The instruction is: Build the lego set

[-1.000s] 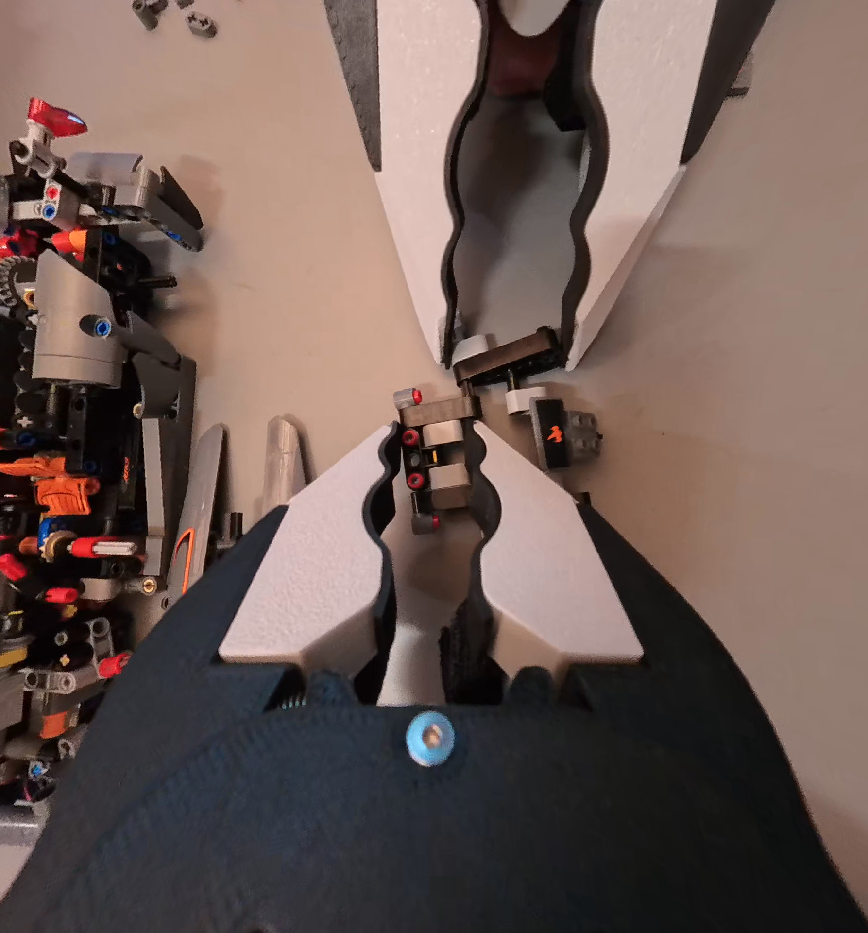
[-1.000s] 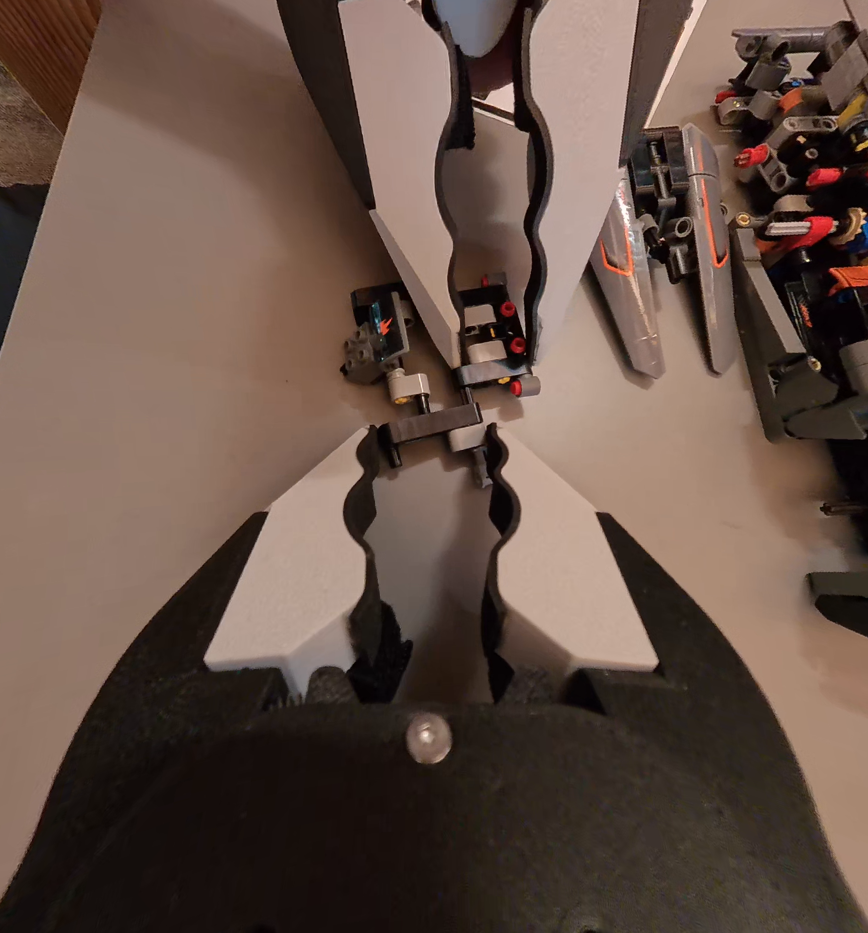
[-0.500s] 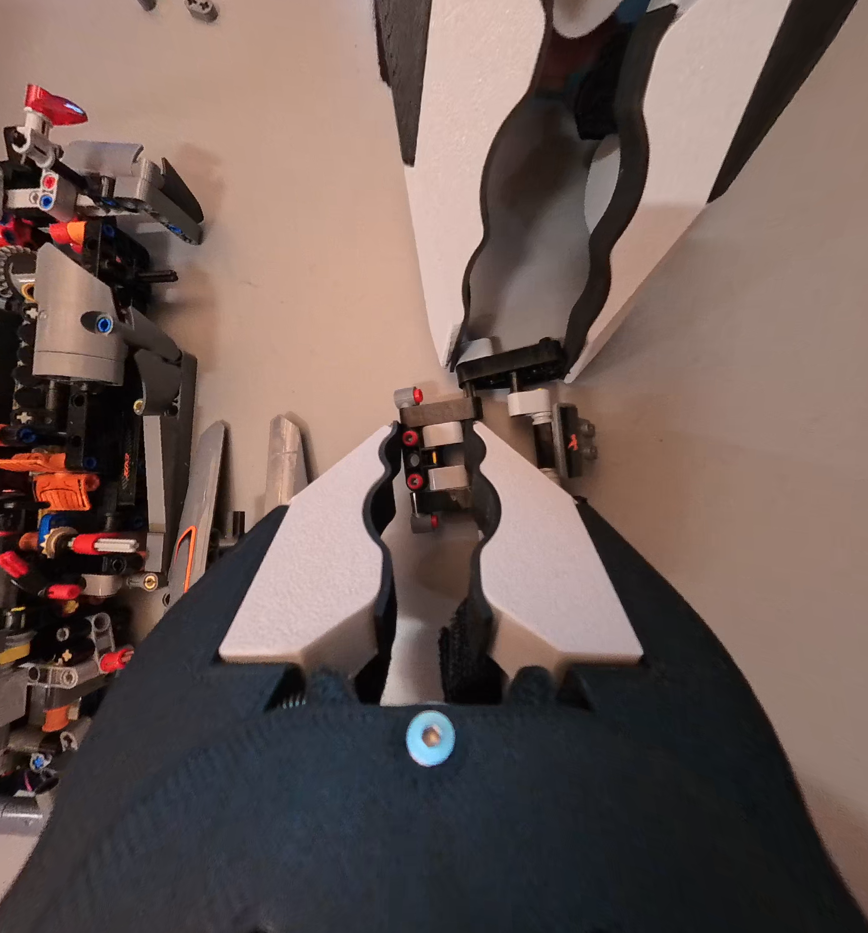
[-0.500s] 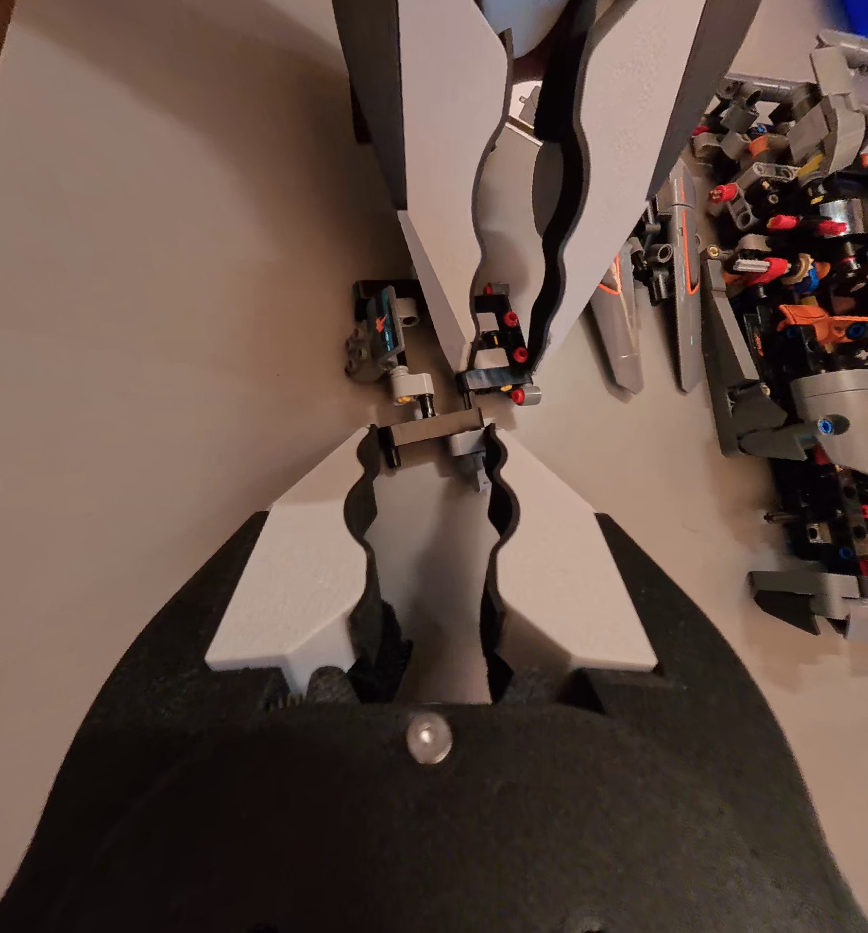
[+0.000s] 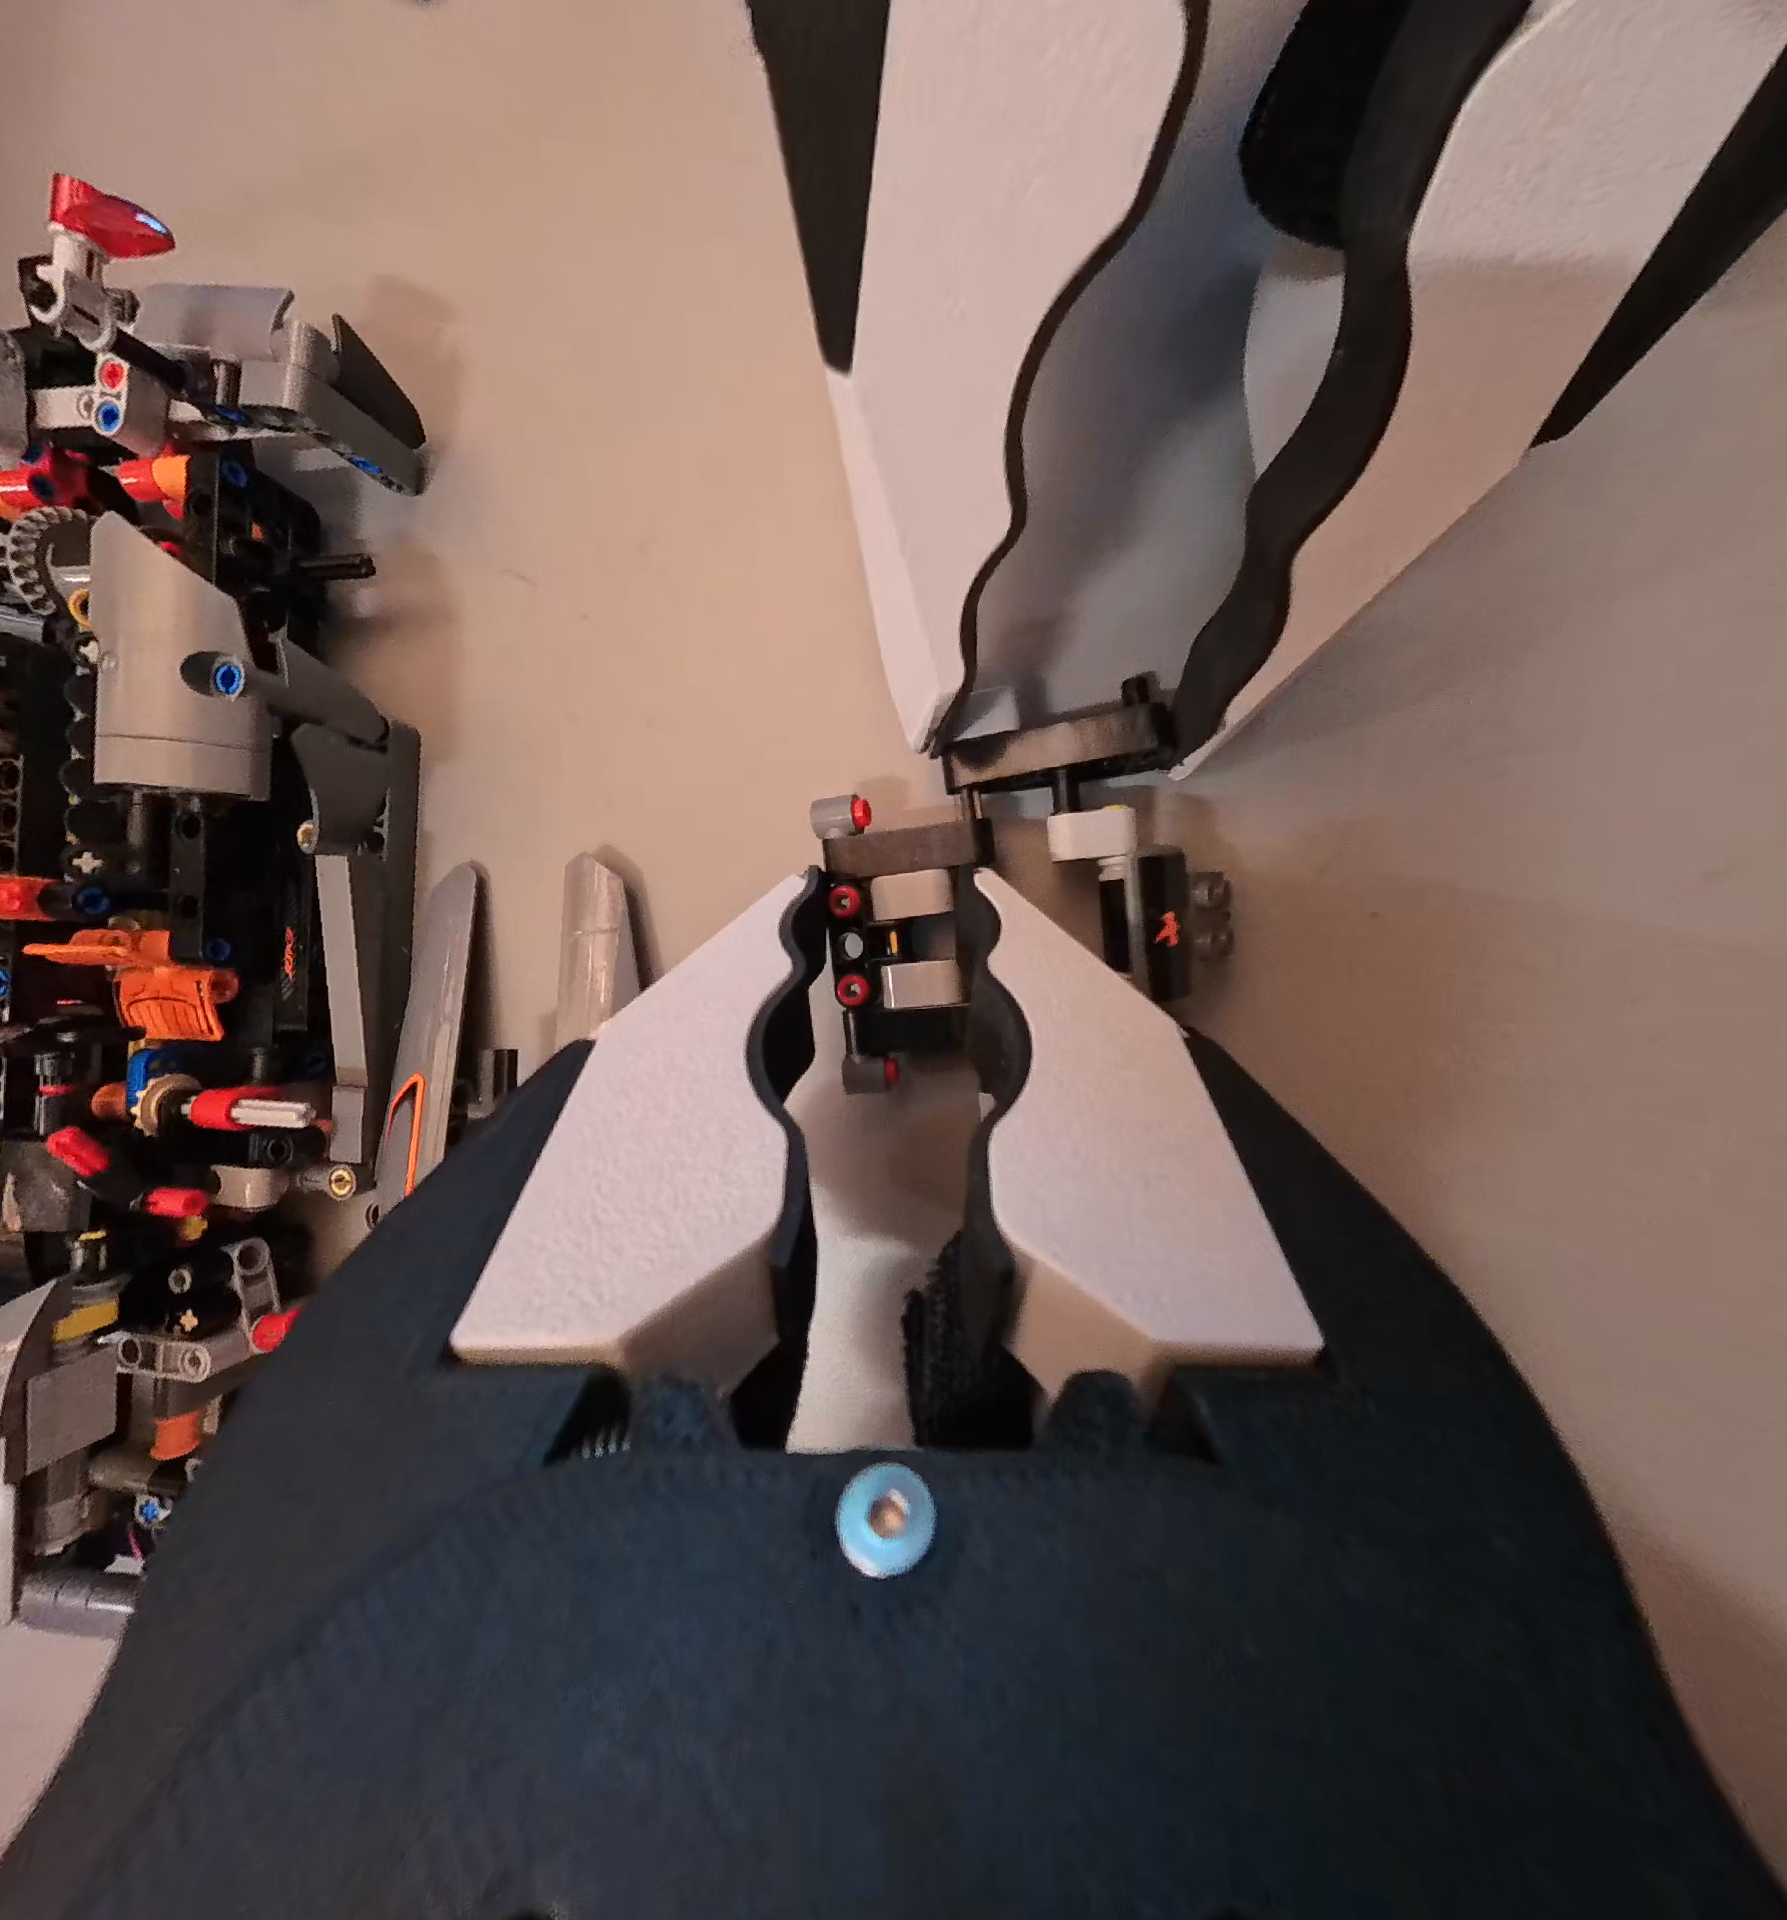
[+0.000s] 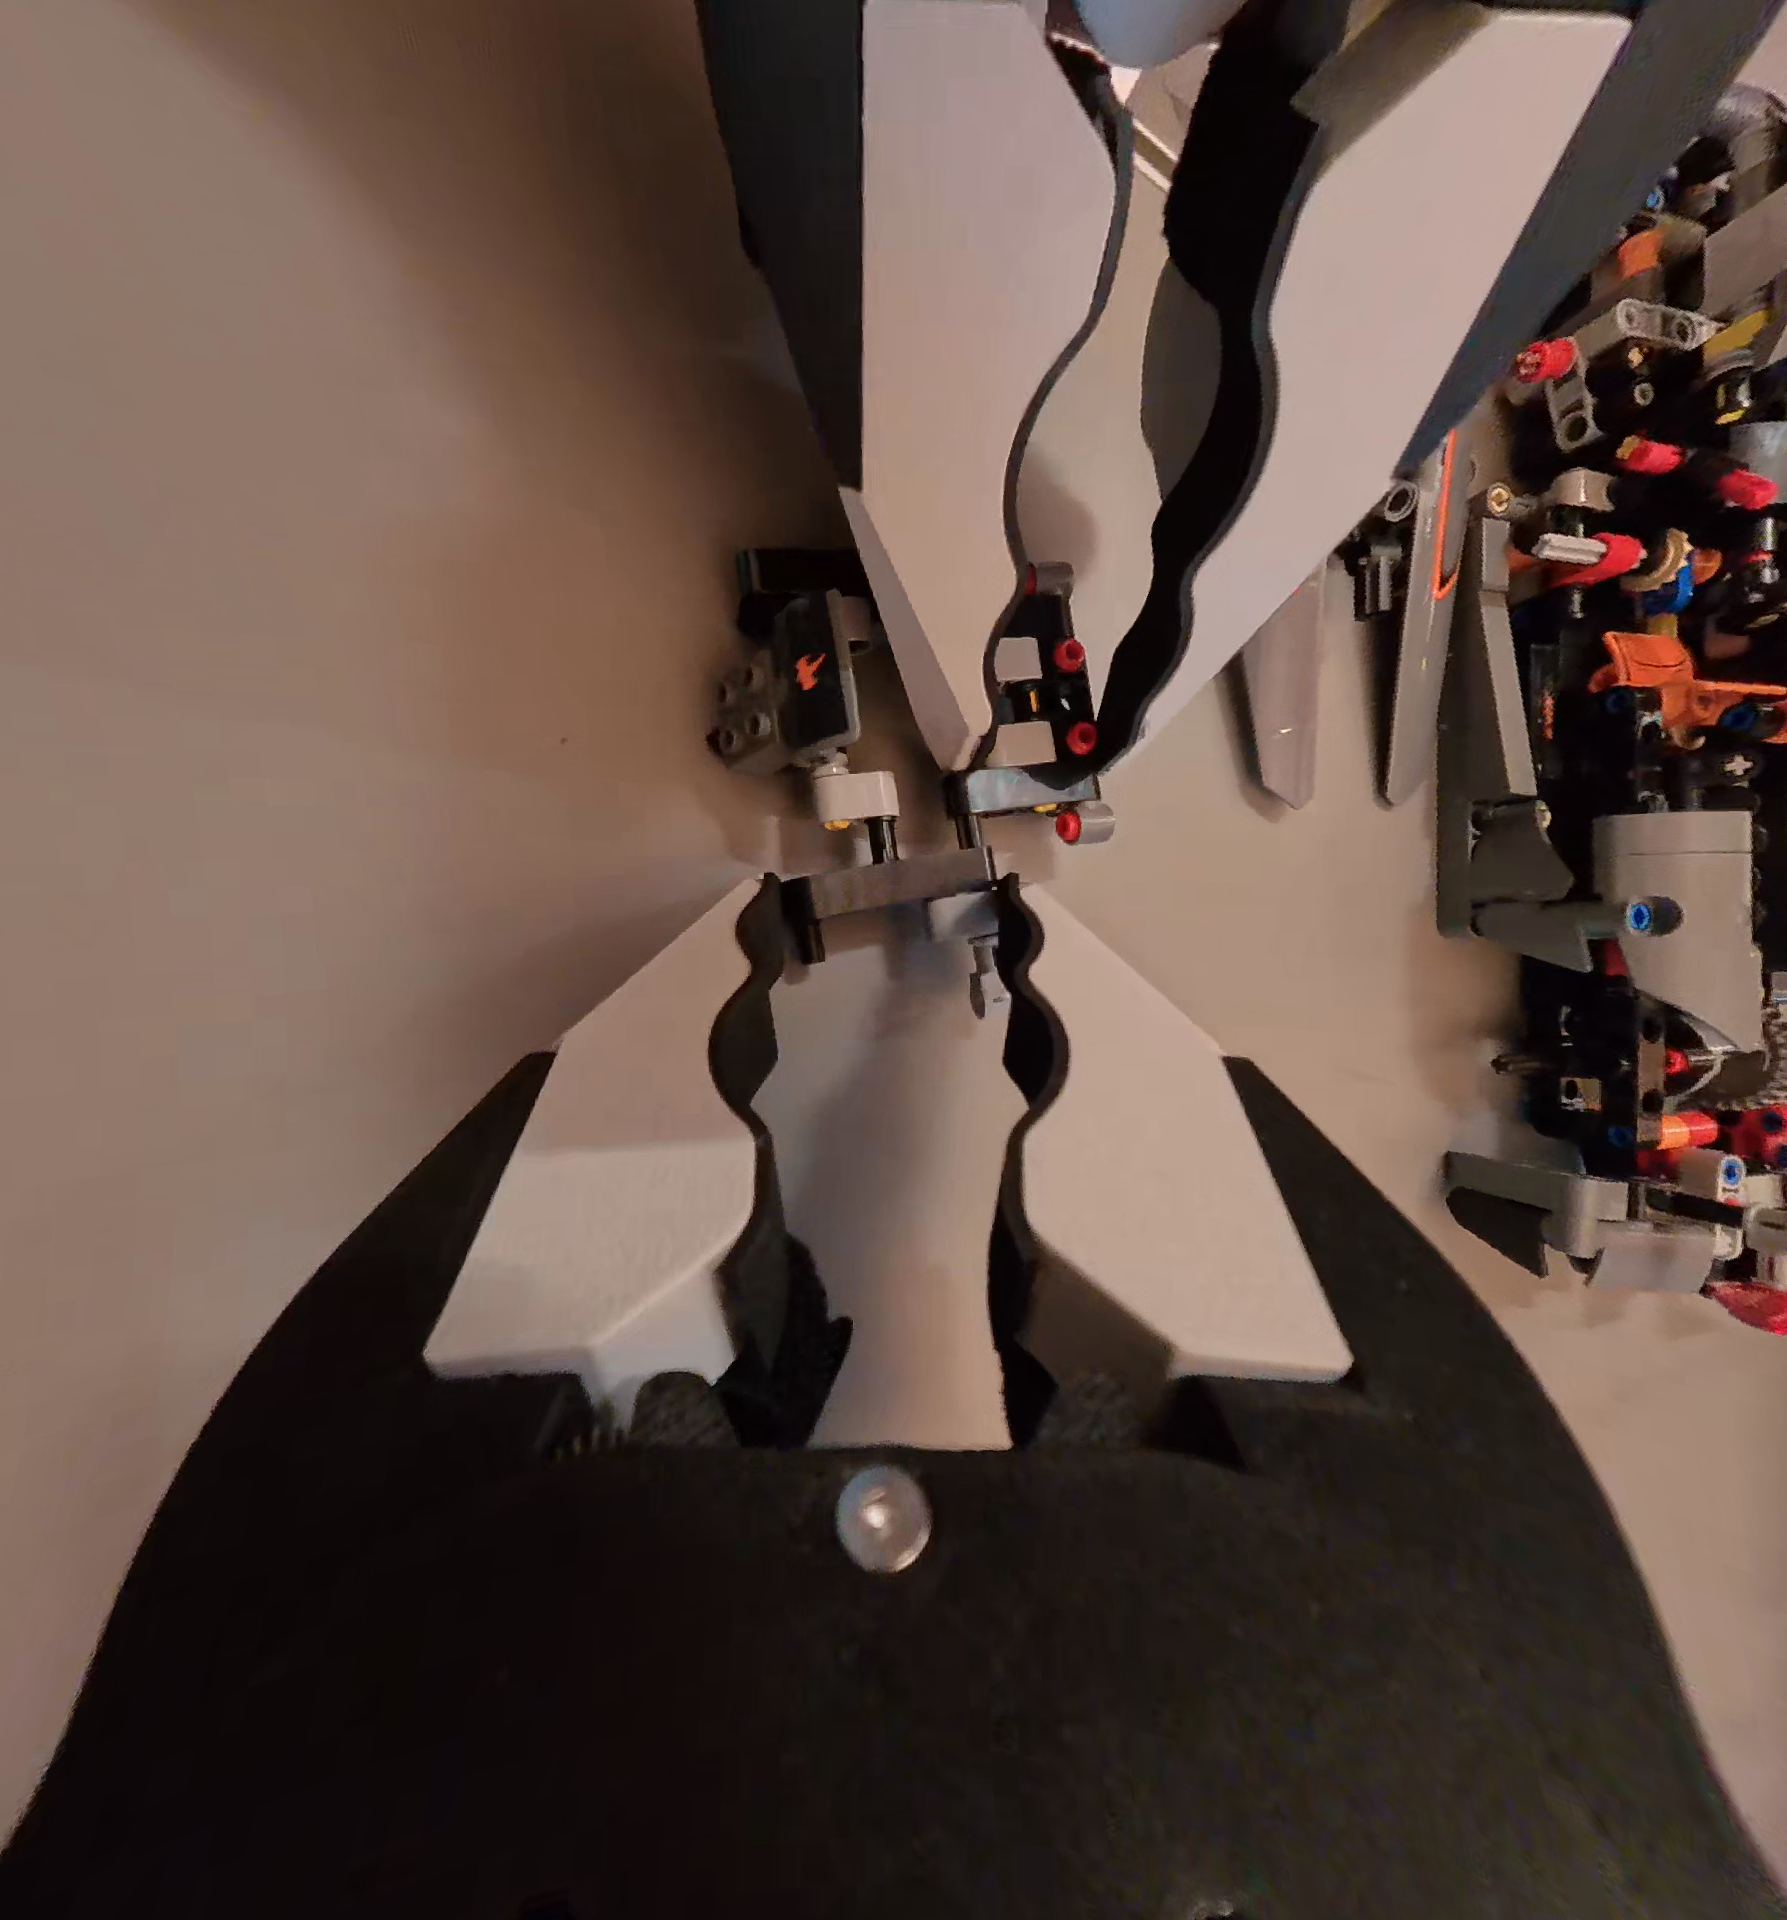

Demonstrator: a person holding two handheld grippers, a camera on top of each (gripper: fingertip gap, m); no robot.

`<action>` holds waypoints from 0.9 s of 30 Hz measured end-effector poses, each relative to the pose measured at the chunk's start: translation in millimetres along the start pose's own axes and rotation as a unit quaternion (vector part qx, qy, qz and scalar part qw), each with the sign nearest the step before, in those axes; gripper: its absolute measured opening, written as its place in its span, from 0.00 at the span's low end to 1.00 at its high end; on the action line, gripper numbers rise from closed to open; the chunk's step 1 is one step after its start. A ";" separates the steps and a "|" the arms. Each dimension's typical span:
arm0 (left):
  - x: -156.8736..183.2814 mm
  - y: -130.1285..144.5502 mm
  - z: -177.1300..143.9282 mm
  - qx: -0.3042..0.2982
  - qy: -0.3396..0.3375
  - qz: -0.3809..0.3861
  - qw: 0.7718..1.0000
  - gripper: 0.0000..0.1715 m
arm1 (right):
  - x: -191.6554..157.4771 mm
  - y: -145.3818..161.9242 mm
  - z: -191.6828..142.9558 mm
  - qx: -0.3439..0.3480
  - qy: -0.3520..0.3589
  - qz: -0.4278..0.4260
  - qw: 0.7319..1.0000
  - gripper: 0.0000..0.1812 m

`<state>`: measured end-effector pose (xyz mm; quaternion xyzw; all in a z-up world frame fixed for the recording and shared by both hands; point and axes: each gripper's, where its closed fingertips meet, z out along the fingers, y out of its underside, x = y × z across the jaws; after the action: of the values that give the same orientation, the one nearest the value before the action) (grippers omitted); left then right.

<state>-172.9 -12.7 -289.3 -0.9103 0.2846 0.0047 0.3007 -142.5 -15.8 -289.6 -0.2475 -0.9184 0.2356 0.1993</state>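
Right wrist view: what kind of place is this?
Probably a hobby table at home: a plain beige tabletop, a big half-built lego model beside it, and a small lego piece gripped in the right tongs.

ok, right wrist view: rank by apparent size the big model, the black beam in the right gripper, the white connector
1. Big model, largest by far, though cut off by the frame edge.
2. Black beam, held across the right gripper tips.
3. White connector, smallest.
Beam and connector sit at similar depth, so that order holds.
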 end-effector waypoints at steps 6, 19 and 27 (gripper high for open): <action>1.8 -0.1 1.3 0.000 0.005 0.004 1.000 0.13 | -3.3 -0.1 1.8 0.005 -0.047 0.026 0.999 0.21; 0.3 0.9 1.3 0.002 0.011 -0.011 1.000 0.13 | -3.2 -4.6 1.7 0.029 -0.095 0.049 0.994 0.21; -0.3 0.7 1.8 -0.016 0.015 0.001 1.000 0.13 | -3.1 -5.3 0.6 0.031 -0.126 0.057 0.990 0.21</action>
<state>-173.3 -12.1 -291.1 -0.9146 0.2902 -0.0044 0.2816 -142.2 -21.8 -288.0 -0.2620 -0.9127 0.3040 0.0761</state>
